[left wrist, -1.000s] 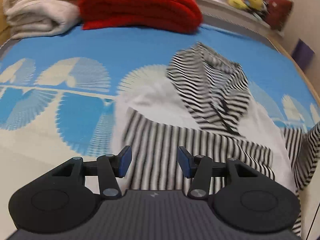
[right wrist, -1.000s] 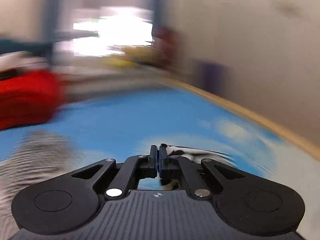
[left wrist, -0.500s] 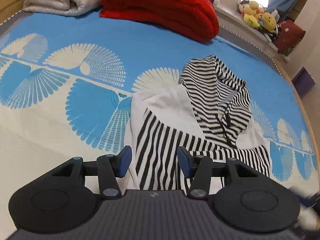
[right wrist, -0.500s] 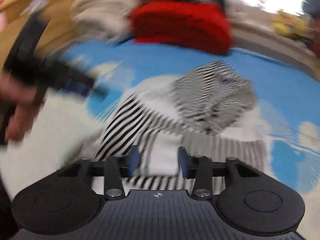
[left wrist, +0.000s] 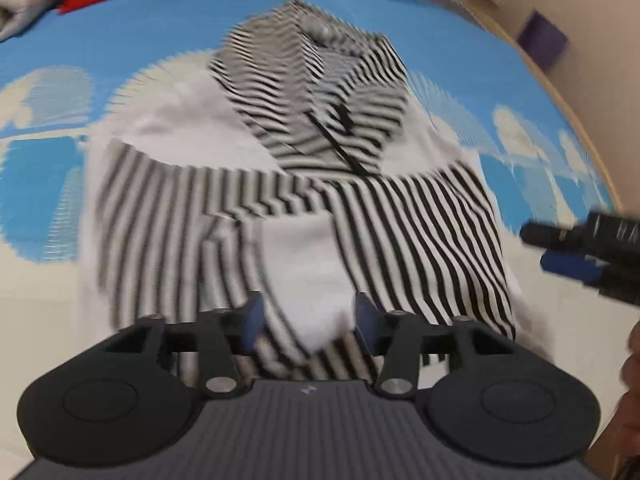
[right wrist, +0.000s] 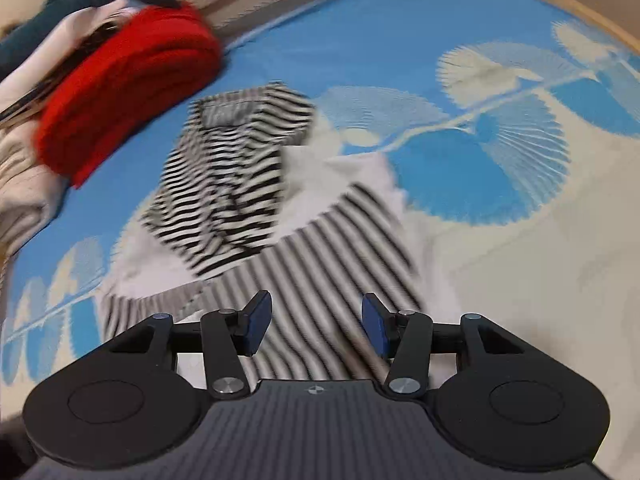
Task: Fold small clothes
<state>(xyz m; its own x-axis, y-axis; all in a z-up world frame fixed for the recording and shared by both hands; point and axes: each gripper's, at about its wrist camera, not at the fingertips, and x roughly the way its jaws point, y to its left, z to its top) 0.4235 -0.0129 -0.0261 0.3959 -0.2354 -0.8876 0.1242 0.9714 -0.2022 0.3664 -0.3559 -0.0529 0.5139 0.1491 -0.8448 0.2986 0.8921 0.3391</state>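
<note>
Bed (left wrist: 460, 52), blue cover with cream fan pattern, wooden rim along the far right side in the left wrist view. Bare cover shows on both sides of the garment and beyond the hood.

Red folded blanket (right wrist: 128, 92) at the far end of the bed, near the hood tip but apart from it. Cream folded blanket (right wrist: 20, 176) just beside the red one, on its left in the right wrist view.

Striped hoodie (left wrist: 360, 208), black and white, lies spread on the bed, hood pointing away toward the red blanket. Both sleeves folded across the chest. White panel sits low at centre front. Hem edge is nearest both cameras. Both views motion-blurred; fine folds hard to read.

Left hand-held gripper (left wrist: 306, 318): jaws well apart, blue pads showing, nothing between them. It sits over the hem, with the white panel seen through the gap. Contact with the cloth cannot be told.

Right hand-held gripper (right wrist: 316, 328): jaws spread wide, holding nothing, over the striped lower part of the hoodie. In the left wrist view it appears at the right edge, off the hoodie's right side, above cream cover. Touching the fabric or not: cannot tell.
</note>
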